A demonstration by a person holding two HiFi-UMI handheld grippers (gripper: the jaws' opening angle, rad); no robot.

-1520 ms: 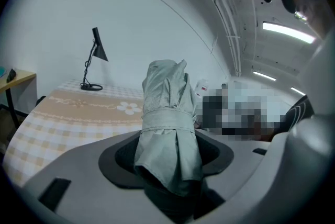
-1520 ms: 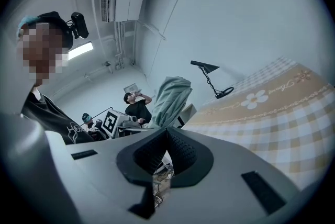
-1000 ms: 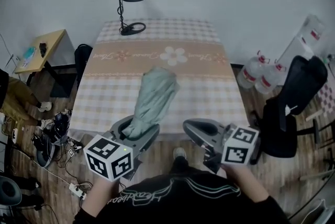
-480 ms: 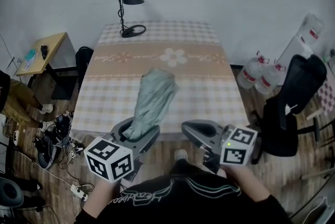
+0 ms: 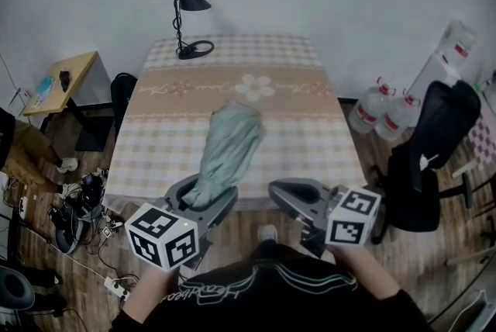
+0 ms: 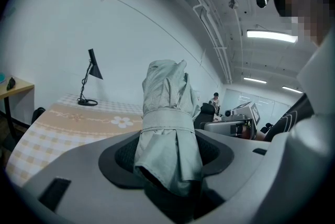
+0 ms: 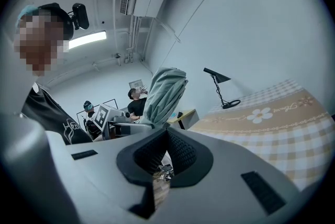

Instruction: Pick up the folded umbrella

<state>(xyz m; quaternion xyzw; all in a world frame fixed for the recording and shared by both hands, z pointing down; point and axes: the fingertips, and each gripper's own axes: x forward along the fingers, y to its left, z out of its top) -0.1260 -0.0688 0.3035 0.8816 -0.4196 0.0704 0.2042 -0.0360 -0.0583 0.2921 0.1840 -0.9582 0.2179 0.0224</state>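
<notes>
The folded umbrella point(image 5: 229, 146) is pale grey-green, wrapped with a strap, and stands tilted up over the near edge of the checked table point(image 5: 306, 144). My left gripper point(image 5: 203, 195) is shut on the umbrella's lower end. In the left gripper view the umbrella point(image 6: 168, 123) fills the space between the dark pads of the left gripper point(image 6: 168, 161). My right gripper point(image 5: 291, 194) hovers to the right of it near the table's front edge, jaws together with nothing in them. From the right gripper point(image 7: 166, 138) the umbrella point(image 7: 165, 93) shows apart, to the left.
A black desk lamp point(image 5: 183, 6) stands at the table's far left corner. A black office chair point(image 5: 431, 164) and water bottles point(image 5: 381, 110) are on the right. A small wooden side table point(image 5: 60, 76) and floor cables point(image 5: 84, 202) lie left.
</notes>
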